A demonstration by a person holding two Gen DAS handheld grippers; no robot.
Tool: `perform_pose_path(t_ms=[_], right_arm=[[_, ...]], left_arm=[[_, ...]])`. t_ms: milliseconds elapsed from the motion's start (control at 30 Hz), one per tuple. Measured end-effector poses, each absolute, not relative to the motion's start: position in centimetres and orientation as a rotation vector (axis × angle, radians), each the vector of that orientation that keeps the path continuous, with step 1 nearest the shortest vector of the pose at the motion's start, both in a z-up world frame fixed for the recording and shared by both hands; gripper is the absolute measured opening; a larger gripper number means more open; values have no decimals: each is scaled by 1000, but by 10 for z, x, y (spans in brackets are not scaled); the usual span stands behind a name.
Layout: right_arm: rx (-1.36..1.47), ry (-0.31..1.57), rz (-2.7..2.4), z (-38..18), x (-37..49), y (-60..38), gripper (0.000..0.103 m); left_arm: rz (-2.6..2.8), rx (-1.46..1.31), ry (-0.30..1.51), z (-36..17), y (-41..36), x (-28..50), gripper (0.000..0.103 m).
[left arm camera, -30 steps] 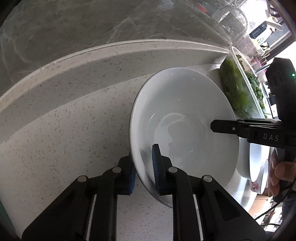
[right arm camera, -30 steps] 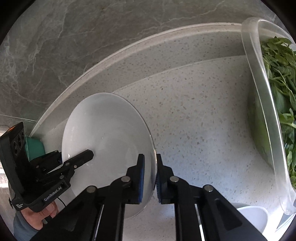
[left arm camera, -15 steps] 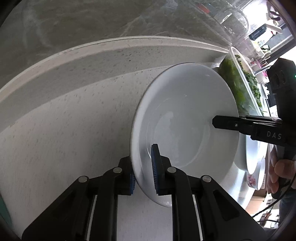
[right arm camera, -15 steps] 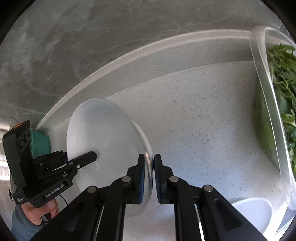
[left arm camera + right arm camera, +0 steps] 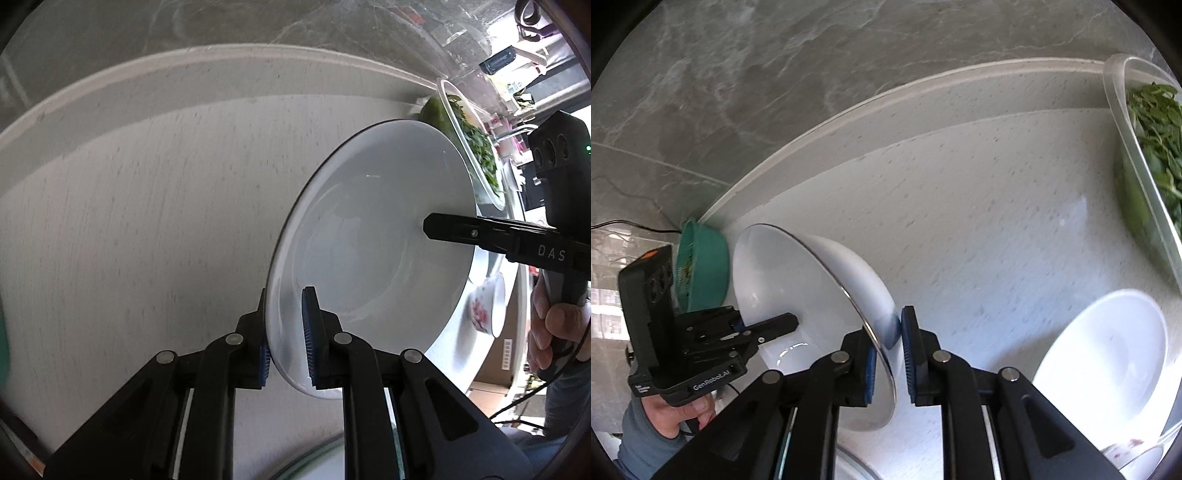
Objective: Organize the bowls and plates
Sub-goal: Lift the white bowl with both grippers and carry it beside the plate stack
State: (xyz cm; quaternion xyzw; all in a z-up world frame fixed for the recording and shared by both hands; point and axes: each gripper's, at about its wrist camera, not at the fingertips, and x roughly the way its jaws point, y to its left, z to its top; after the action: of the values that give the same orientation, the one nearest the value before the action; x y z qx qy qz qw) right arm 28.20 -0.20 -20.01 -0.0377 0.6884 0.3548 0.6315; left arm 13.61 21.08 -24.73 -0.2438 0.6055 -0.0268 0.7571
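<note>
A white deep plate (image 5: 369, 258) hangs tilted above the speckled counter (image 5: 129, 221), held at opposite edges by both grippers. My left gripper (image 5: 286, 332) is shut on its near rim, one blue pad inside and one outside. In the right wrist view my right gripper (image 5: 888, 350) has the other rim of the plate (image 5: 775, 280) between its pads. Its jaws are opening slightly, but the pads still touch the rim. Across the plate, each view shows the other gripper: the right one (image 5: 428, 227) and the left one (image 5: 790, 321), each in a person's hand.
A clear tub of green leaves (image 5: 1145, 147) stands at the right by the backsplash. A second white bowl (image 5: 1108, 350) sits below it, with a small flowered bowl (image 5: 484, 310) nearby. A green colander (image 5: 701, 266) leans at the far left against the wall.
The plate has come up off the counter and tilted more, with both grippers rising and shifting along the counter. The colander and the second white bowl have come into the right wrist view.
</note>
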Motion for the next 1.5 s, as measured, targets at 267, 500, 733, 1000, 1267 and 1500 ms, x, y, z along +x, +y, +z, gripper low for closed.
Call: perform_pose_path(t_ms=[267, 500, 733, 1000, 1267, 1500], right_arm=[[-66, 1627, 825, -200, 249, -10, 16], [7, 1701, 821, -212, 230, -10, 18], [75, 1756, 805, -220, 225, -13, 19], [127, 1800, 776, -231, 225, -23, 20], [133, 1825, 753, -245, 224, -18, 20], [133, 1838, 747, -253, 224, -13, 20]], left_arm=[[-71, -550, 1369, -245, 215, 91, 13], [-87, -568, 1414, -251, 221, 71, 13], [-126, -550, 1469, -252, 217, 75, 13], [-146, -540, 1518, -262, 219, 80, 13], [-150, -547, 1549, -278, 226, 78, 13], [-135, -559, 1555, -290, 230, 84, 13]])
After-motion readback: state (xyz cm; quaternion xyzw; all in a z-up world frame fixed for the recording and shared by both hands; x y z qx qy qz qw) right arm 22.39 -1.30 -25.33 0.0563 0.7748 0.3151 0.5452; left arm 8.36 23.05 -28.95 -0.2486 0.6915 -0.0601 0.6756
